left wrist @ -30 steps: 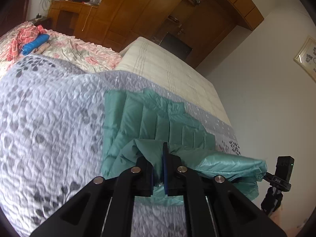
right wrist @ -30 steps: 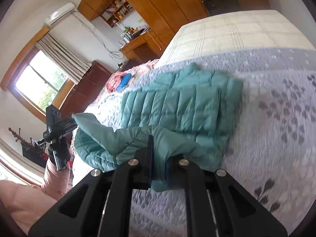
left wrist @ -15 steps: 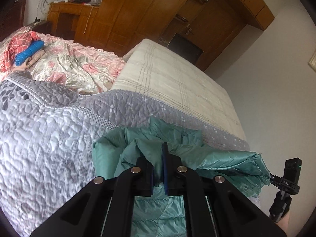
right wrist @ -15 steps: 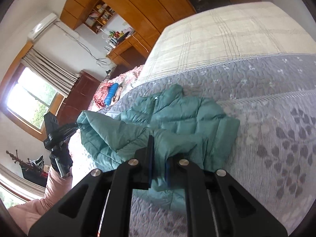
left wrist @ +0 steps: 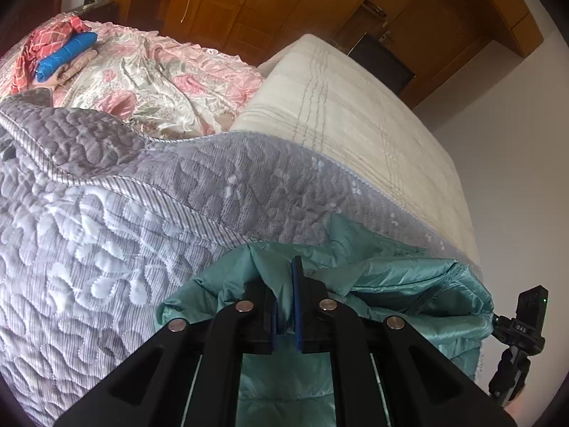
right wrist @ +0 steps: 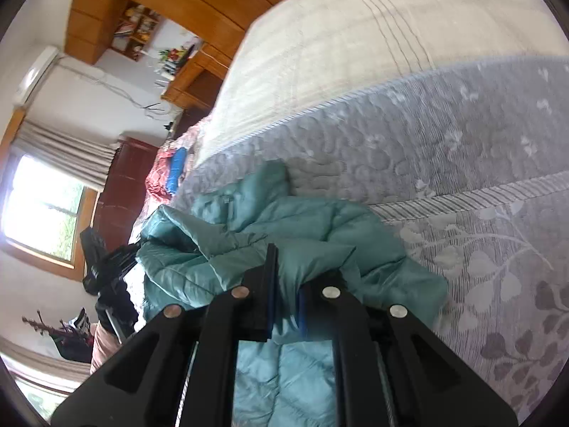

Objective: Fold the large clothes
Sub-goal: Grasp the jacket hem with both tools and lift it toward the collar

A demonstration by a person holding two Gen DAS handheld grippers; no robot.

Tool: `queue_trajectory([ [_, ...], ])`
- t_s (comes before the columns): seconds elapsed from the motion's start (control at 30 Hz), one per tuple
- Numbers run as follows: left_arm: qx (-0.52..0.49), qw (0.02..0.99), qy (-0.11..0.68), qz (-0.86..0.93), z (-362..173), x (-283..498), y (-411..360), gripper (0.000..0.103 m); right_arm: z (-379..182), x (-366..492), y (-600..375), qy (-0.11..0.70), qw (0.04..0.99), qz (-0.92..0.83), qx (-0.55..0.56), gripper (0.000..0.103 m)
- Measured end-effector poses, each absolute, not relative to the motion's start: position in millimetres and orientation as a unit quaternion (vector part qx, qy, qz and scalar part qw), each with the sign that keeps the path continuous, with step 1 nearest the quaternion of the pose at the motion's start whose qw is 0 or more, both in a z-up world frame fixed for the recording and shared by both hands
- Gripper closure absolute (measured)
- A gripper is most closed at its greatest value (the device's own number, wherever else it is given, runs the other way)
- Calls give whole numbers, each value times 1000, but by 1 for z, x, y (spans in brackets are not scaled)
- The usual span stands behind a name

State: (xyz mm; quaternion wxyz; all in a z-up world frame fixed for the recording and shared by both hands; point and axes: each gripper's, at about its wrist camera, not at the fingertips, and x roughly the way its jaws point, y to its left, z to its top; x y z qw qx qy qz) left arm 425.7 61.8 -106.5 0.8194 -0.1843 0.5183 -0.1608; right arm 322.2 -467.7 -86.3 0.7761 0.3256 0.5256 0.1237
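Jacket (left wrist: 409, 277) fabric is pinched in both nearly closed jaws.

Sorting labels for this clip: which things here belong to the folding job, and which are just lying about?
In the job:
- teal puffer jacket
- left gripper
- right gripper
- grey quilted bedspread, the work surface

Lying about:
- pink floral quilt
- blue bundle
- red checked cloth

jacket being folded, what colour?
Teal green, quilted puffer jacket with a shiny lining. Shows best in the right wrist view.
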Motion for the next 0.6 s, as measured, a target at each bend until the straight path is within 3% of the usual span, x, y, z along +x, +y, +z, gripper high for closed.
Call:
queue_trajectory([
  [0.2, -199, 800, 542, -163, -119, 435, 65, 92, -102, 321, -478, 535, 758, 113, 357, 83],
  [0.27, -216, 794, 541, -176, -113, 433, 71, 92, -91, 312, -484, 519, 763, 118, 367, 66],
  [0.33, -231, 790, 535, -191, -102, 427, 80, 86, -77, 301, -492, 500, 779, 109, 363, 37],
  [0.43, -224, 795, 524, -205, -88, 416, 87, 76, -62, 285, -493, 487, 786, 128, 359, 39],
  [0.5, -198, 807, 516, -206, -79, 400, 89, 63, -56, 271, -488, 488, 793, 130, 341, 39],
  [0.6, -188, 820, 506, -191, -73, 383, 100, 58, -57, 247, -476, 502, 794, 131, 316, 39],
])
